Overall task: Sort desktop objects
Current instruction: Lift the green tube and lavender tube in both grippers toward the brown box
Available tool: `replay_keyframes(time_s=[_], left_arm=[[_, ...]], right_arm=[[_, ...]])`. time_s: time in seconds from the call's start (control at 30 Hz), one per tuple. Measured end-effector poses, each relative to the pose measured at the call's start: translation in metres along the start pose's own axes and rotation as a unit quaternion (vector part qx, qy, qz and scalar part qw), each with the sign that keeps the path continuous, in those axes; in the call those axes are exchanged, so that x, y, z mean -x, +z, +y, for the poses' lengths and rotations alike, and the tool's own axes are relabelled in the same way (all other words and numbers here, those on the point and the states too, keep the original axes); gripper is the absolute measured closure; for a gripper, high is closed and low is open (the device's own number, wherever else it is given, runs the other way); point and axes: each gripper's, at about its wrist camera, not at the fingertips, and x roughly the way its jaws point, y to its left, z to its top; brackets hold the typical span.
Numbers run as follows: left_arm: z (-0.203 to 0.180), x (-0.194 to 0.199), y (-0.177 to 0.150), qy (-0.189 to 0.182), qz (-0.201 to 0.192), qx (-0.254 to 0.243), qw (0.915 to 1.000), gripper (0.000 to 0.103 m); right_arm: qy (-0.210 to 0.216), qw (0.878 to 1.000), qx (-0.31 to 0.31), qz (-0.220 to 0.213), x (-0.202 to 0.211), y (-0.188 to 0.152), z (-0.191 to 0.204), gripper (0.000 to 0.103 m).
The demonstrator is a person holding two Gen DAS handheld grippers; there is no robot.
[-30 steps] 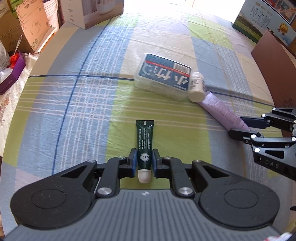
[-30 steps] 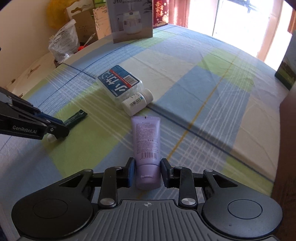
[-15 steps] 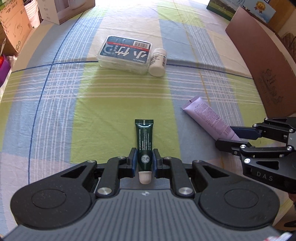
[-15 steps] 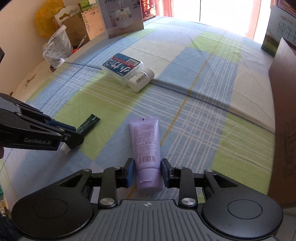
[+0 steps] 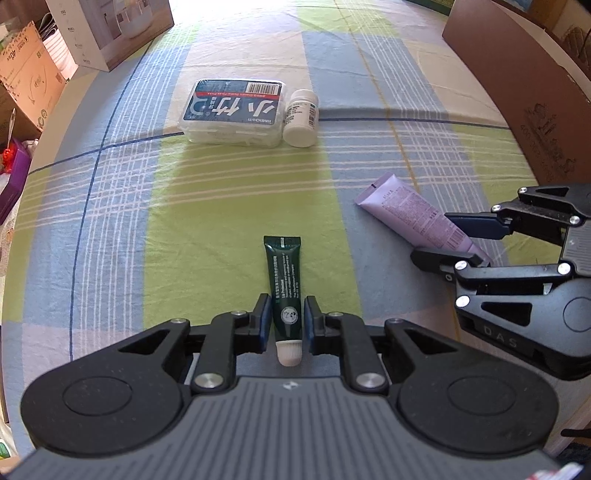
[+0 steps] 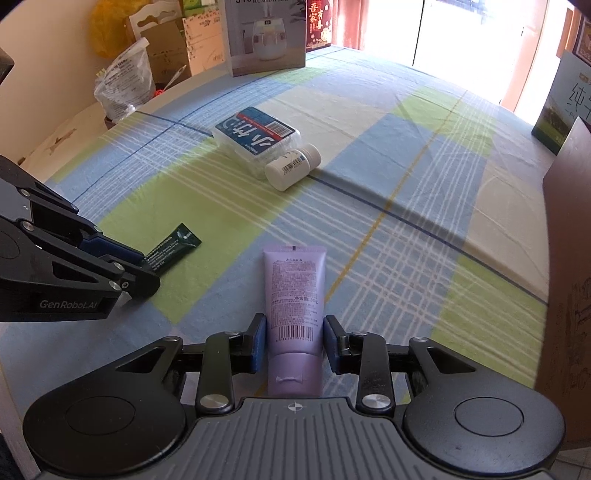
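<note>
Cataloguing: items on a plaid tablecloth [image 5: 110, 206], as seen from both wrist cameras.
Left gripper [image 5: 284, 323]: closed on the dark green tube [image 5: 285, 280], pads pressing its lower body just above the white cap (cap end toward the camera, crimped end pointing away).
Right gripper [image 6: 294, 339]: lilac tube [image 6: 294, 291] lies between its blue pads, which stand just beside the tube's sides; whether they touch it cannot be told.
Lilac tube: cap end toward the right wrist camera, barcode side up, flat on the cloth.
Clear plastic box [image 5: 236, 110]: blue-and-red label up, farther across the cloth, well apart from both tubes.
White pill bottle [image 5: 300, 117]: on its side, touching the box's edge.
Brown cardboard box [image 5: 524, 88]: along the right side.
White carton [image 6: 267, 33]: standing at the far edge.
</note>
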Motion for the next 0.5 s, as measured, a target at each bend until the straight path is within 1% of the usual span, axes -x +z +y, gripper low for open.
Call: replay_keyframes(time_s=[0.2, 0.27, 0.37, 0.5], left_arm=[[-0.003, 0.005, -0.008, -0.008, -0.002, 0.004, 1.0, 0.091], [-0.003, 0.007, -0.012, -0.02, 0.0, 0.013, 0.9997, 0.091], [-0.003, 0.01, -0.016, -0.04, 0.005, 0.028, 0.9988, 0.091], [-0.01, 0.019, -0.02, -0.044, -0.003, 0.026, 0.9987, 0.091]], right_arm=[[0.009, 1.0, -0.017, 0.01, 0.011, -0.01, 0.0, 0.073], [0.016, 0.999, -0.033, 0.011, 0.017, -0.016, -0.003, 0.073], [0.018, 0.999, -0.047, 0.006, 0.029, -0.022, -0.006, 0.073], [0.021, 0.998, -0.065, -0.007, 0.046, -0.027, -0.01, 0.074]])
